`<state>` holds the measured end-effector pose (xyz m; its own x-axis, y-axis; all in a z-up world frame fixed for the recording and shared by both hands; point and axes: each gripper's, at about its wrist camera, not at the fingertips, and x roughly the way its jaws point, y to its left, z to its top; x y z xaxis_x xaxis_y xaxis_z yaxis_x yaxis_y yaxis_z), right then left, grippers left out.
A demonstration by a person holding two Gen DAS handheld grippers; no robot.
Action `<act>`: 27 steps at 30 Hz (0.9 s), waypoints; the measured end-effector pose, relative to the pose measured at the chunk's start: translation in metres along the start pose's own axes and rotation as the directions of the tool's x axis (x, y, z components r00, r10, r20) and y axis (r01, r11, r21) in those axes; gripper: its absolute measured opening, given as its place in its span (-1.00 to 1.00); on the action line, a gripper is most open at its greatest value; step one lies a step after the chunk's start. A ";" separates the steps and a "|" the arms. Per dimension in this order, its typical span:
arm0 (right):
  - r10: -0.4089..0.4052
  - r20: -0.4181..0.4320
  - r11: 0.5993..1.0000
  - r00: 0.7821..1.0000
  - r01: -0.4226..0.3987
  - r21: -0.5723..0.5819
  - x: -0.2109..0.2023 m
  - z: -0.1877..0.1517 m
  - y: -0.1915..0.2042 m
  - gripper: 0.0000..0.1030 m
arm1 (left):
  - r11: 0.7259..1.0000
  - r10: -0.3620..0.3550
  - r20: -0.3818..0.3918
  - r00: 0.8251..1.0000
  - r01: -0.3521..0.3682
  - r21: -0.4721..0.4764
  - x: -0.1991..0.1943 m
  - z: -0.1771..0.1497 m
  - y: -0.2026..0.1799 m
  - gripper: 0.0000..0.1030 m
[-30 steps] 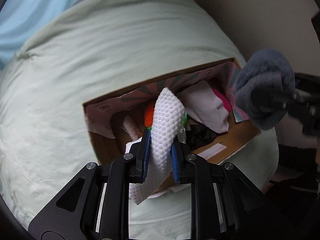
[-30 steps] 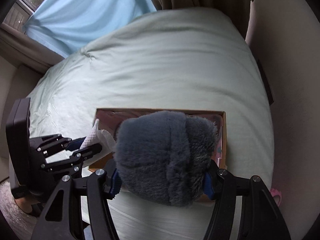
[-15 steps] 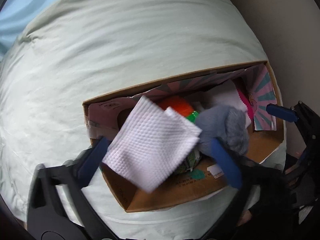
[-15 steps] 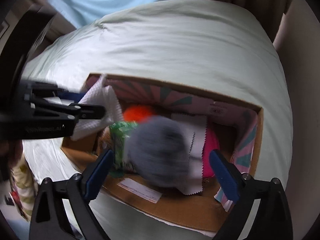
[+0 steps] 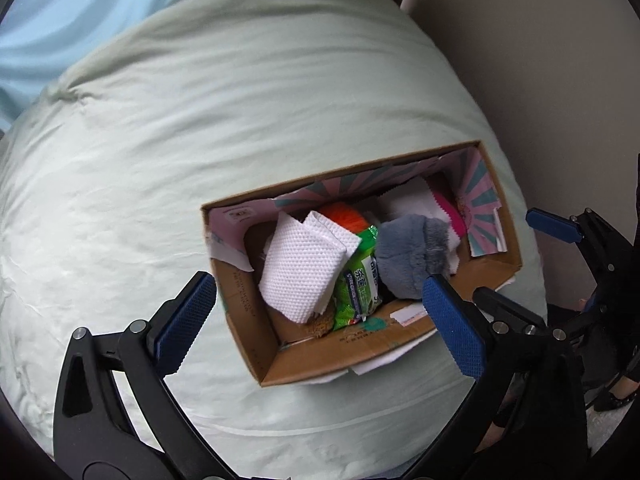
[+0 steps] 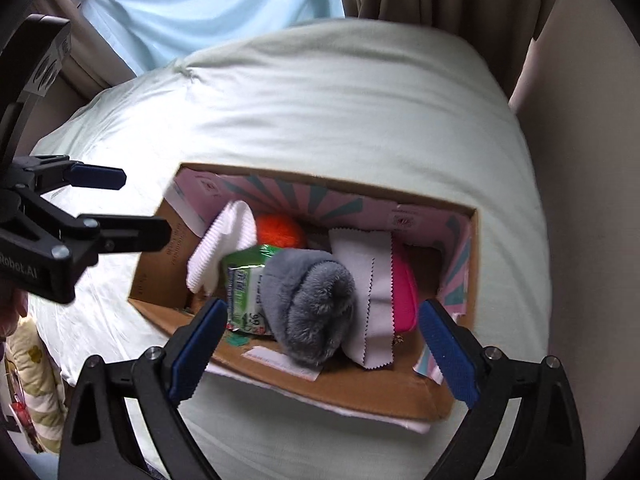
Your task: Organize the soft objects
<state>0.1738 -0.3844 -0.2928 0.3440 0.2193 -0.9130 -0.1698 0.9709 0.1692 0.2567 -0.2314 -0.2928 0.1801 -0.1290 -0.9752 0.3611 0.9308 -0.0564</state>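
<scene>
Hovering released above the cardboard box point(image 5: 304, 364), left gripper point(image 5: 320, 316) and right gripper point(image 6: 324, 344) had dropped white cloth point(image 5: 304, 264) and grey plush point(image 6: 312, 304) inside; next, probably fetching another soft item.

Towel point(image 5: 298, 270), packet point(image 5: 360, 284) and plush point(image 5: 412, 258) lie in box point(image 5: 256, 320).
</scene>
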 end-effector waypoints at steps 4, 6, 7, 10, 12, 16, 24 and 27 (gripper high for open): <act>-0.020 0.038 0.999 0.999 0.019 0.039 -0.038 0.006 0.017 0.85 | 1.000 -0.013 0.045 0.999 0.013 -0.011 -0.043 -0.013 0.006 0.99; -0.025 0.084 0.997 0.996 0.019 0.072 -0.065 0.011 0.030 0.85 | 1.000 -0.019 0.080 0.997 0.020 -0.021 -0.070 -0.020 0.012 0.99; -0.018 0.097 0.997 0.995 0.010 0.082 -0.077 0.014 0.038 0.85 | 0.999 -0.017 0.099 0.995 0.020 -0.027 -0.085 -0.024 0.016 0.99; -0.030 0.112 0.996 0.993 0.019 0.091 -0.107 0.023 0.062 0.85 | 0.998 -0.004 0.169 0.986 0.014 -0.057 -0.133 -0.041 0.030 0.99; -0.034 0.146 0.996 0.989 0.022 0.089 -0.131 0.028 0.082 0.85 | 0.997 0.007 0.228 0.974 0.010 -0.075 -0.165 -0.053 0.040 0.99; -0.046 0.236 0.996 0.971 0.027 0.086 -0.180 0.037 0.122 0.85 | 0.992 0.080 0.366 0.927 -0.040 -0.116 -0.235 -0.084 0.059 0.99; -0.114 0.417 0.993 0.902 0.092 0.072 -0.257 0.041 0.189 0.85 | 0.965 0.245 0.582 0.775 -0.134 -0.226 -0.343 -0.148 0.088 0.99; -0.125 0.471 0.992 0.873 0.099 0.079 -0.275 0.038 0.205 0.85 | 0.955 0.284 0.630 0.723 -0.154 -0.254 -0.367 -0.166 0.094 0.99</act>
<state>0.0793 -0.2422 0.0073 0.7566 0.1156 -0.6436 -0.0610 0.9924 0.1065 0.0724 -0.0393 0.0243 0.8088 -0.0442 -0.5864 0.0845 0.9956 0.0415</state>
